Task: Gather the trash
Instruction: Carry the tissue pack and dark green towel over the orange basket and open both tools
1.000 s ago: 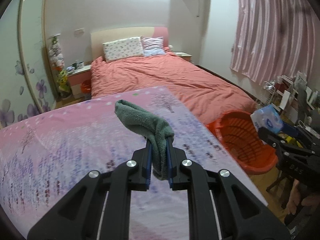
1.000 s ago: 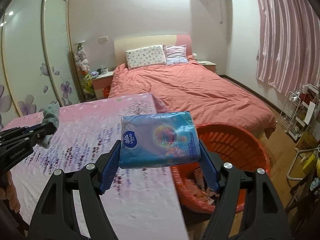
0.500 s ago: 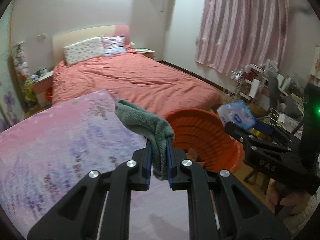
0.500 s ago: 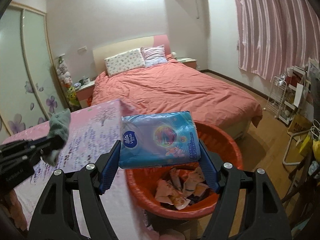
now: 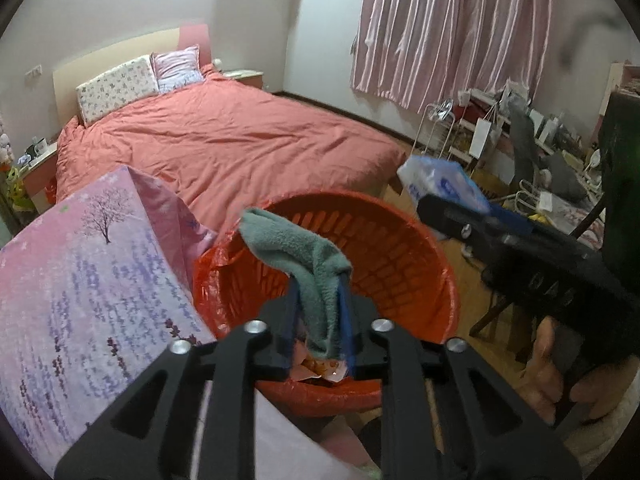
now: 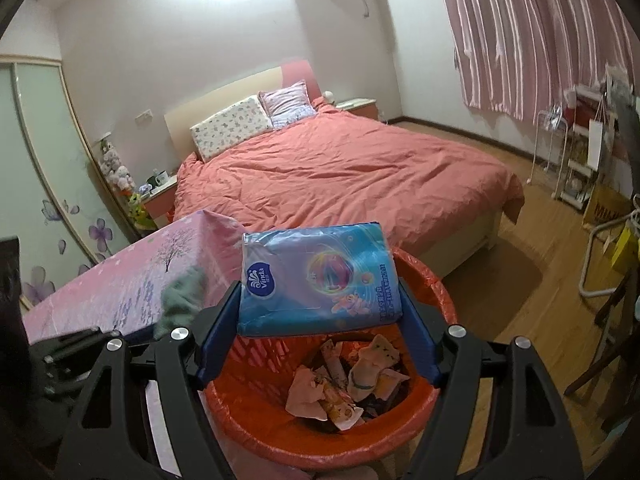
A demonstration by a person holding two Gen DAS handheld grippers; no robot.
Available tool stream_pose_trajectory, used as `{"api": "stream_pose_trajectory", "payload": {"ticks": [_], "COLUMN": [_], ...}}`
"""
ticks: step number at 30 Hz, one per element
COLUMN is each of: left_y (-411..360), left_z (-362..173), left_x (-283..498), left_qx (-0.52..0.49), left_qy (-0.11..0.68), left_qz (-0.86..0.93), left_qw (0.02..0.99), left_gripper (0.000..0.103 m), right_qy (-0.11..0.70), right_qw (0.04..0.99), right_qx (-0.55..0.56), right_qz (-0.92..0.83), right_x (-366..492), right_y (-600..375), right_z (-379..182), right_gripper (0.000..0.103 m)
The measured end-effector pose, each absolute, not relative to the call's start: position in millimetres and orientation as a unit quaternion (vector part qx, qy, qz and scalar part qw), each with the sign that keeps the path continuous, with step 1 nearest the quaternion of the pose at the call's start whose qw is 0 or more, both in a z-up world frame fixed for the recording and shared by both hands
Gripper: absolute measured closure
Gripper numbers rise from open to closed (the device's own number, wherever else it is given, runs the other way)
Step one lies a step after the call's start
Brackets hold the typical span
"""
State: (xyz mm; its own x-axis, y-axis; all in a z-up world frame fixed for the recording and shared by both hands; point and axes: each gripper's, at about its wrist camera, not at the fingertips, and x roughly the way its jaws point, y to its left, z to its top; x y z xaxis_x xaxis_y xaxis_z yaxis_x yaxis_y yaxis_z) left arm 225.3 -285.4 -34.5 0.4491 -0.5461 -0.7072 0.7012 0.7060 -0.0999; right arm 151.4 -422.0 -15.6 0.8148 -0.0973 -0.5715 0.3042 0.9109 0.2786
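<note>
Left gripper [image 5: 318, 328]: black frame with blue pads; jaws clamped on the lower end of a green cloth [image 5: 300, 252], held over the near side of the basket.
Green cloth: soft, fleecy terry, folded over itself; long axis runs from the jaws up and away to the left, the free end drooping above the basket's mouth. In the right wrist view it shows as a blurred green lump [image 6: 182, 300] at the desk's edge.
Right gripper [image 6: 318, 312]: same black frame and blue pads; jaws spread wide and pressing on the two short ends of a tissue pack [image 6: 318, 280].
Tissue pack: glossy blue plastic wrap, soft rectangular block printed "Vinda" with a round coloured picture; long axis lies crosswise between the jaws, printed face toward the camera, hanging above the basket's far rim. From the left wrist view it shows to the right of the basket [image 5: 440, 182].
Trash basket [image 6: 432, 288]: round, orange-red slotted plastic lined with a thin red bag, standing on the floor just beside the desk; crumpled paper scraps [image 6: 344, 384] lie at its bottom.
Desk [image 5: 80, 272]: covered with a smooth pink-and-lavender cloth printed with a tree, left of the basket.
Bed [image 6: 340, 176]: beyond the basket, rumpled salmon duvet, two patterned pillows at the headboard.
Curtains [image 5: 452, 28]: pink striped, pleated, on the far right wall.
</note>
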Motion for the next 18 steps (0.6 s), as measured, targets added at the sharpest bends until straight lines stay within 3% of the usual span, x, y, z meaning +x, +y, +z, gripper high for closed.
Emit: {"api": "stream_pose_trajectory", "payload": {"ticks": [2,10,12,15,18], "left_y": [-285,-254,-234,-207,-170], "left_z": [-41,-48,-41,-27,-10], "left_x": [230,239,230,209,181], "left_qx": [0.105,0.107,0.106,0.108,0.105], "left_qy": [0.377,0.381,0.366,0.334,0.302], "left_qz": [-0.36,-0.308,-0.292,-0.267,-0.234], "left_qw": [0.847,0.865,0.878,0.898,0.918], "left_gripper": [0.056,0.034,0.019,0.004,0.004], "right_qy": [0.289,0.29,0.27,0.247,0.236], "right_qw": [0.932,0.931,0.937,0.943,0.944], "right_qx": [0.191,0.182,0.161,0.138,0.105], "right_qz": [-0.104,-0.129,-0.153,-0.176,-0.205], "right_x": [156,147,133,111,91], "right_y": [-429,-430,-419,-404,-385], "right_z": [-20,-22,-16,-4,10], "right_gripper": [0.025,0.013,0.005,0.004,0.004]}}
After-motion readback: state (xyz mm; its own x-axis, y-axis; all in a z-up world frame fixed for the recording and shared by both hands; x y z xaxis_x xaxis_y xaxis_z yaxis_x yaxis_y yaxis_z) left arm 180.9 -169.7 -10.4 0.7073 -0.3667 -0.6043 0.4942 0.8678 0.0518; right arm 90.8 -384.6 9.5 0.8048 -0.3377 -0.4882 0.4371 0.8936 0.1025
